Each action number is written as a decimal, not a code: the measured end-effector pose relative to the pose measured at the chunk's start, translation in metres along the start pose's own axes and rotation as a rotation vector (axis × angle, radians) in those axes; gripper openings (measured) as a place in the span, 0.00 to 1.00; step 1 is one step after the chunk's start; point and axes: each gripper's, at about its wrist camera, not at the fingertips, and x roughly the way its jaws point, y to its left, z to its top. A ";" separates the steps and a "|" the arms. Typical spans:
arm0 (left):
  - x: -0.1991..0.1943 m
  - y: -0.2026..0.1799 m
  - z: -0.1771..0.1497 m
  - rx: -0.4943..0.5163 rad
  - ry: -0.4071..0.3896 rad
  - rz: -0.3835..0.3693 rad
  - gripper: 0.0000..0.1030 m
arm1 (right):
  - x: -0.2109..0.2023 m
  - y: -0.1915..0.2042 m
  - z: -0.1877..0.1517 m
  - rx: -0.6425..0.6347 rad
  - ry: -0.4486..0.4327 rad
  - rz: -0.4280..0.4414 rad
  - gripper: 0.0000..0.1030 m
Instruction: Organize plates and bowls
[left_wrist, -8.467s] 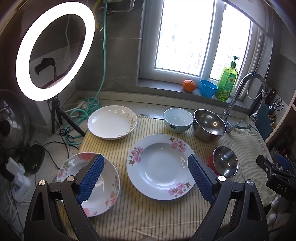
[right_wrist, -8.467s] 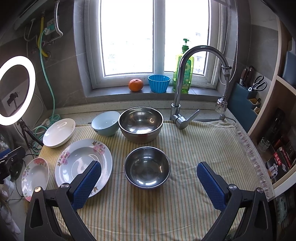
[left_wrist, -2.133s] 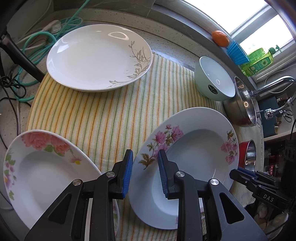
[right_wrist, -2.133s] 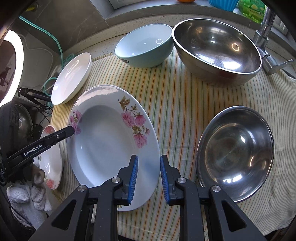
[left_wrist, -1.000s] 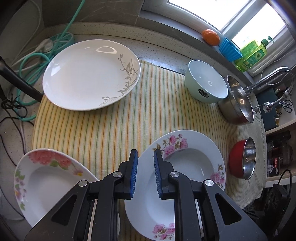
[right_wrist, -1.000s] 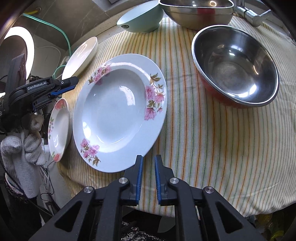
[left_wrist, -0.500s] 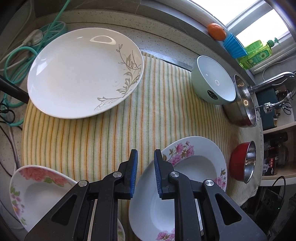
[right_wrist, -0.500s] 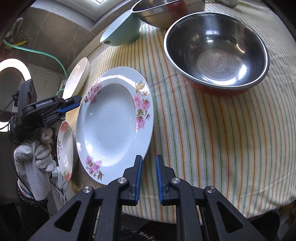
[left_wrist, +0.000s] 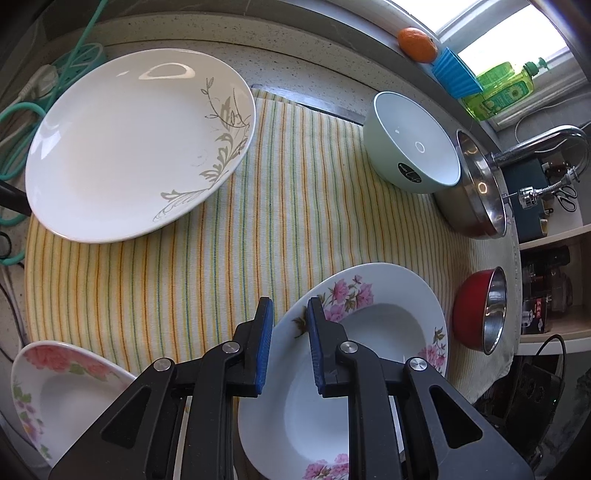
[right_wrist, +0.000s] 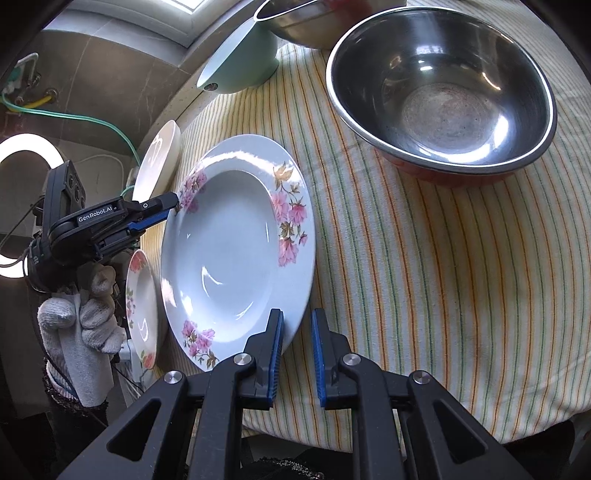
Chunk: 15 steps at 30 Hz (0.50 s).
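Two sets of tongs grip a large pink-flowered deep plate from opposite edges above a striped cloth spread over the worktop. The left tongs are narrowed on the plate's rim beside a spray of pink blossoms, the blue pads pressed either side of it. The right tongs are likewise pinched on the nearer rim, and the plate looks tilted, its far edge raised toward the left tongs, which a gloved hand holds. A smaller flowered plate lies at the cloth's left edge, just beside the held plate. A white plate with a grey leaf pattern sits at the back left, well apart. A pale green bowl stands at the back next to a large steel bowl; a red-sided steel bowl rests on the cloth to the right. On the windowsill sit an orange, a blue cup and a green soap bottle.
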 end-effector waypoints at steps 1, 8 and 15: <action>0.000 -0.001 0.000 0.006 -0.001 0.004 0.16 | 0.001 0.001 0.000 -0.003 0.004 0.001 0.14; 0.001 -0.006 -0.003 0.021 0.007 0.013 0.16 | 0.003 0.012 -0.003 -0.038 0.001 -0.036 0.13; -0.005 -0.022 -0.015 0.037 -0.013 0.003 0.08 | 0.002 0.021 -0.003 -0.057 0.019 -0.030 0.12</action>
